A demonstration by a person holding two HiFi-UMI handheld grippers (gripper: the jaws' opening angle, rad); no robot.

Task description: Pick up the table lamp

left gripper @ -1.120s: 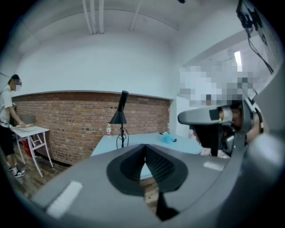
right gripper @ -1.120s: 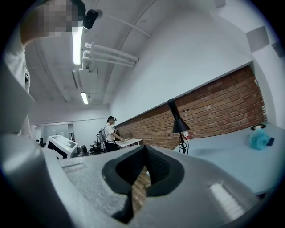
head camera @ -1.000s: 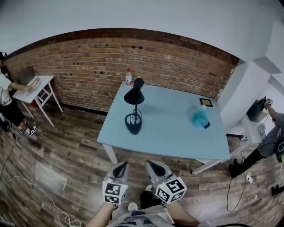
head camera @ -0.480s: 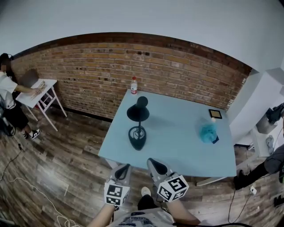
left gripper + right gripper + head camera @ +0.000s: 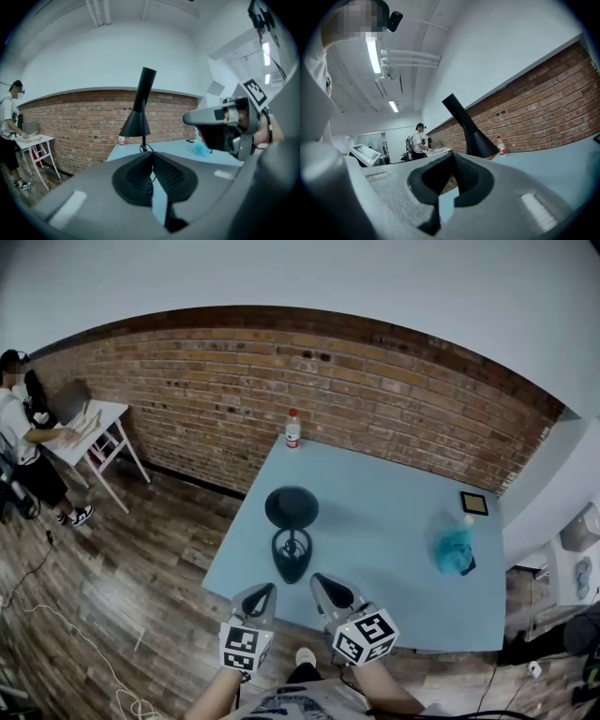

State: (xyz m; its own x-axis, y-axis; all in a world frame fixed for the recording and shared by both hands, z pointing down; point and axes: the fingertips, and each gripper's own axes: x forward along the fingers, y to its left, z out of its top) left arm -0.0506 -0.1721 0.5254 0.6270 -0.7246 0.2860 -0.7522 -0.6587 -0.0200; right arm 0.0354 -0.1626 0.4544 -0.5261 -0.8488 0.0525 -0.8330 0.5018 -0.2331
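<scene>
Table lamp [image 5: 292,531], black, upright on a pale blue table [image 5: 394,531], close to the left edge and toward the near left corner. Round base flat on the surface, thin stem, cone shade on top.

Left gripper [image 5: 261,594] and right gripper [image 5: 323,585] side by side over the near edge, both aimed at the lamp, near it but apart from it. Jaws of each pressed fully together, nothing between them. Confirmed in the left gripper view, with the lamp rising beyond the closed tips, and in the right gripper view, with the shade leaning past them.

Elsewhere on the table: water bottle [image 5: 293,428] at the far left corner, crumpled blue bundle [image 5: 454,549] near the right edge, small dark frame [image 5: 473,502] toward the far right corner. Off to the left, person [image 5: 23,442] at a small white desk [image 5: 89,423] by a brick wall [image 5: 375,390].

Task barely begun, by the look of it: lamp untouched and not lifted. Left to do, most likely: closing the gap, opening the jaws, gripping the stem or base, raising the lamp clear of the table.
</scene>
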